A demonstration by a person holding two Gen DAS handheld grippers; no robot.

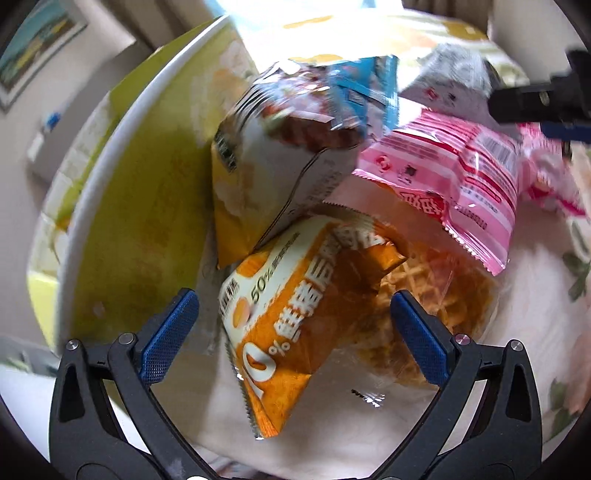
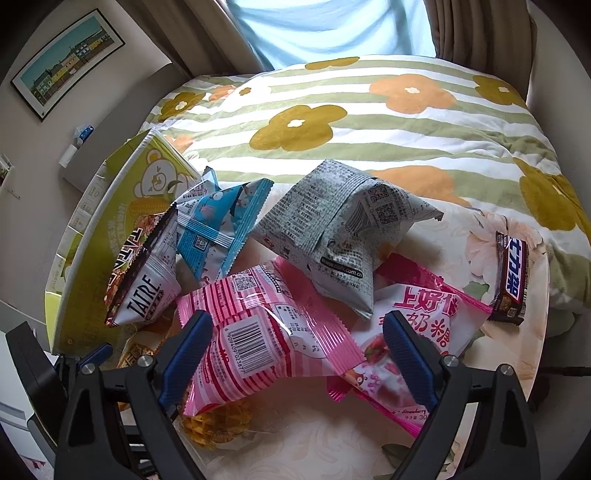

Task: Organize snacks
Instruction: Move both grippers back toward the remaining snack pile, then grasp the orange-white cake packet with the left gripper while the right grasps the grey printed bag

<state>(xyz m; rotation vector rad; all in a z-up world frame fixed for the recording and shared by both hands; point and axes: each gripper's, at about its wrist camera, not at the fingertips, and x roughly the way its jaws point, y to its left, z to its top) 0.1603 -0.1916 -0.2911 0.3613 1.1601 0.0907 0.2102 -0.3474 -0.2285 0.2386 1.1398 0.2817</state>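
Both claws are spread wide, nothing grabbed yet: your left gripper (image 1: 295, 325) straddles the orange packet (image 1: 291, 317), right gripper (image 2: 295, 354) over the pink striped packet (image 2: 258, 343) near the table's (image 2: 314, 454) front edge; next, pinch one.

Bright window (image 2: 332, 29) daylight, motion blur in the left view, fisheye bending at edges.

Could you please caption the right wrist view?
Open right tongs above a pink packet among snacks piled on a table.
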